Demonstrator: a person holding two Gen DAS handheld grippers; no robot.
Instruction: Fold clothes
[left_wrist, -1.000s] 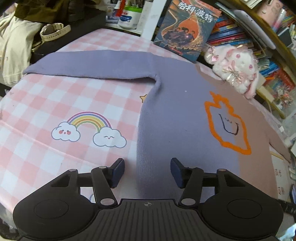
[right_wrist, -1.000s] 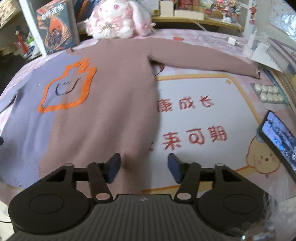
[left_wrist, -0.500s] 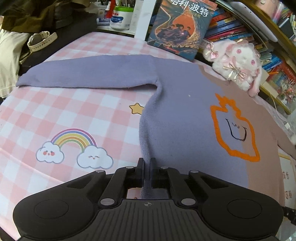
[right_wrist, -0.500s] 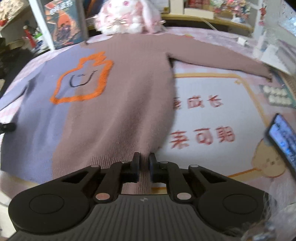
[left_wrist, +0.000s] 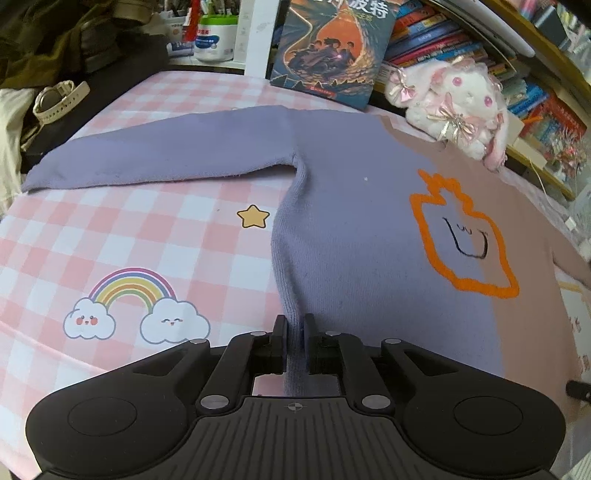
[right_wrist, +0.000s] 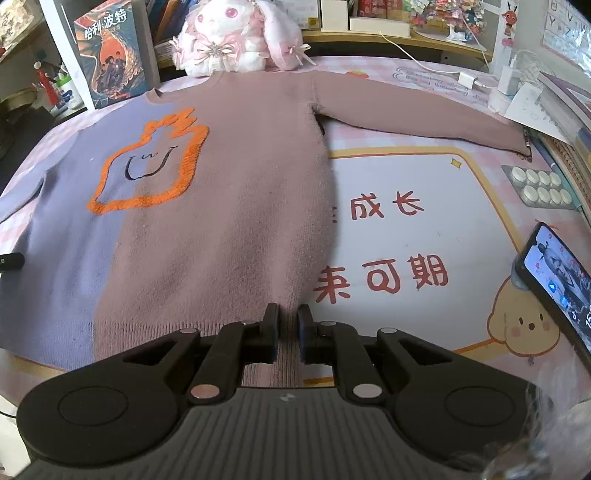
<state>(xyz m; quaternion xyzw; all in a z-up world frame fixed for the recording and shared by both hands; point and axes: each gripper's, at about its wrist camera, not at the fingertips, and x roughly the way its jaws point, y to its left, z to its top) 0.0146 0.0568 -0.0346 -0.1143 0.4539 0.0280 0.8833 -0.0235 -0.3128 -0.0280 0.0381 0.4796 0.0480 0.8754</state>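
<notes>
Two views, taken in turn.

From the left wrist, the black two-finger left gripper (left_wrist: 294, 341) has its jaws drawn nearly together on the lavender side edge of the knitted two-tone sweater, lavender on one half and dusty pink on the other (left_wrist: 369, 236), close to the hem. The garment lies face up and spread flat on the pink-and-white checked table mat (left_wrist: 122, 229), its lavender sleeve (left_wrist: 159, 155) stretched out sideways. An orange-outlined flame figure with a small drawn face (left_wrist: 461, 240) marks the chest. Behind stands an illustrated paperback book (left_wrist: 332, 48); only part of its Chinese title shows in this view.

From the right wrist, the black two-finger right gripper (right_wrist: 287, 334) is likewise pinched down on the pink side edge by the ribbed hem, with the pink sleeve (right_wrist: 417, 122) extended towards the desk edge. The book (right_wrist: 107, 55) reads 哈利·波特. The mat print shows 成长 and 来可期 in red. A smartphone with a lit screen (right_wrist: 557, 284) leans at the right; its text is too small to read.

Judging by both lower corners being gripped, the first fold is about to begin. The next move likely calls for lifting both corners evenly and carrying the hem up towards the white plush rabbit with pink bows (right_wrist: 229, 37), keeping the knit taut so it does not bunch.
</notes>
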